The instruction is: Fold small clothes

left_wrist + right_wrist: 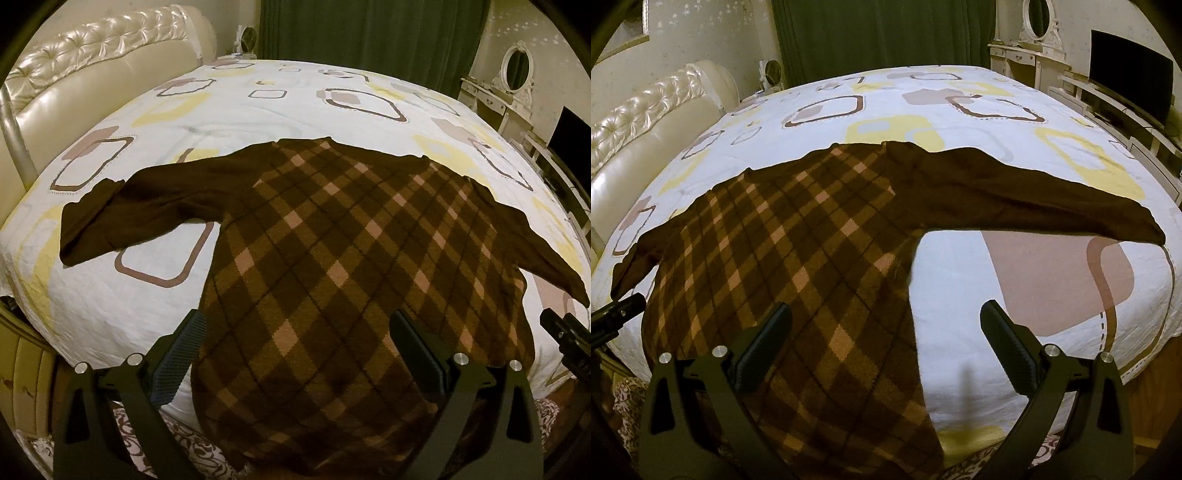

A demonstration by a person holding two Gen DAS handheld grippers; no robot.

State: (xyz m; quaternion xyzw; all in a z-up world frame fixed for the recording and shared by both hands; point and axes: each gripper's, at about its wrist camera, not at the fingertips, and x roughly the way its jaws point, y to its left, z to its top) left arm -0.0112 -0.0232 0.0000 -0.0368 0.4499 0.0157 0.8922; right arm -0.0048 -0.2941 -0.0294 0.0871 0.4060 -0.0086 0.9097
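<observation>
A brown sweater with a tan diamond check (332, 258) lies spread flat on the bed, both plain brown sleeves out to the sides, its hem hanging over the near edge. My left gripper (297, 328) hovers open over the hem's left half, nothing between its fingers. In the right wrist view the same sweater (798, 251) fills the left side and its right sleeve (1034, 199) stretches across to the right. My right gripper (886, 321) is open above the sweater's right side edge. Each gripper shows in the other's view: the right gripper's tip (565, 332), the left gripper's tip (617, 314).
The bed has a white cover with yellow and brown squares (258, 107). A tufted cream headboard (92, 74) runs along the left. Green curtains (886, 33) hang behind. A white dressing table with an oval mirror (1034, 37) and a dark screen (1126, 85) stand to the right.
</observation>
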